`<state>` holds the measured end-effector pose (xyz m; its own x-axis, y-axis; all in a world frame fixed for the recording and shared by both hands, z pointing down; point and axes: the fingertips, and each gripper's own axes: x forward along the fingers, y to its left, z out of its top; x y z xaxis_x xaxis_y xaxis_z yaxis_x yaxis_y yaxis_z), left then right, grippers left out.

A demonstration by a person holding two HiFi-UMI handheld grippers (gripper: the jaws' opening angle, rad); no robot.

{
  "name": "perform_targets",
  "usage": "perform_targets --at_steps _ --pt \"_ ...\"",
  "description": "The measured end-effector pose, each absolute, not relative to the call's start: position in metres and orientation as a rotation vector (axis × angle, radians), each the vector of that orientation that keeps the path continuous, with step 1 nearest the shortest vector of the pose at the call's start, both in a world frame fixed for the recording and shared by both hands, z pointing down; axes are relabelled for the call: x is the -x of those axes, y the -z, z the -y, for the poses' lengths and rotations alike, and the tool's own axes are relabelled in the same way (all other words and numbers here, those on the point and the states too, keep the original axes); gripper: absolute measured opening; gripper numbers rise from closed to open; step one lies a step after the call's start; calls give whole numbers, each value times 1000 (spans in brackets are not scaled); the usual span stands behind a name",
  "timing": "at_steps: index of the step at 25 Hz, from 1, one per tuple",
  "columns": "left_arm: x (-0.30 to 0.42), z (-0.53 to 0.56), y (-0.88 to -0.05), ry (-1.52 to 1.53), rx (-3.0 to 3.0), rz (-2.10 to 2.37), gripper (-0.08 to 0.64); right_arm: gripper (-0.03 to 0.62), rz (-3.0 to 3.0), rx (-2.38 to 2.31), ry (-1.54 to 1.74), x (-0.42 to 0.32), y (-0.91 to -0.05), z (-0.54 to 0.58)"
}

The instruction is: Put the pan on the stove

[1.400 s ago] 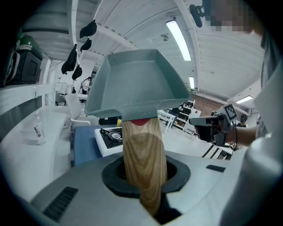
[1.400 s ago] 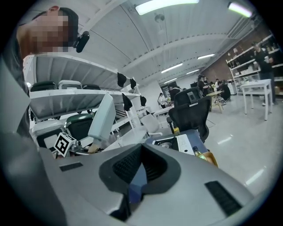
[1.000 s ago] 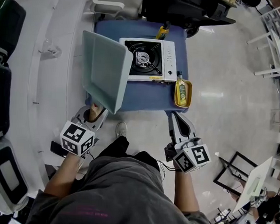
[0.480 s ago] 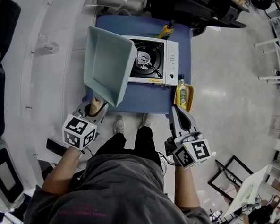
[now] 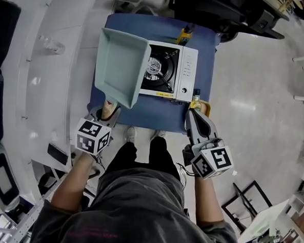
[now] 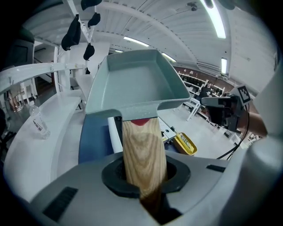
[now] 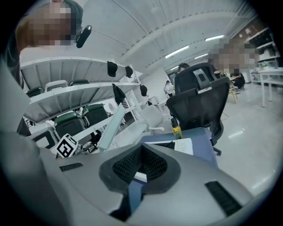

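The pan (image 5: 122, 65) is held raised and tilted over the left part of the stove (image 5: 178, 76), its wooden handle (image 6: 142, 154) clenched in the left gripper (image 5: 109, 110). The right gripper (image 5: 197, 121) is closed on nothing at the near right of the table (image 5: 158, 111). Lowered off-centre, the pan could be left half off the burner (image 5: 158, 67) and tip, or twist in the grip. The burner's left half is hidden by the pan; the bottle (image 5: 196, 97) is partly covered.
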<state>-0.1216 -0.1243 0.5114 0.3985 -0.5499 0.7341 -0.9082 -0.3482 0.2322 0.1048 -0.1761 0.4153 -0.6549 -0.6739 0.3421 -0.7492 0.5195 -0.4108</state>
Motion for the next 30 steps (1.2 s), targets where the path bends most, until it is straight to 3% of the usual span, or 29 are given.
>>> perform_targets --at_steps 30 --pt "114 189 -625 -1458 -1853 1034 60 -17 2540 -1143 -1040 -166 -506 237"
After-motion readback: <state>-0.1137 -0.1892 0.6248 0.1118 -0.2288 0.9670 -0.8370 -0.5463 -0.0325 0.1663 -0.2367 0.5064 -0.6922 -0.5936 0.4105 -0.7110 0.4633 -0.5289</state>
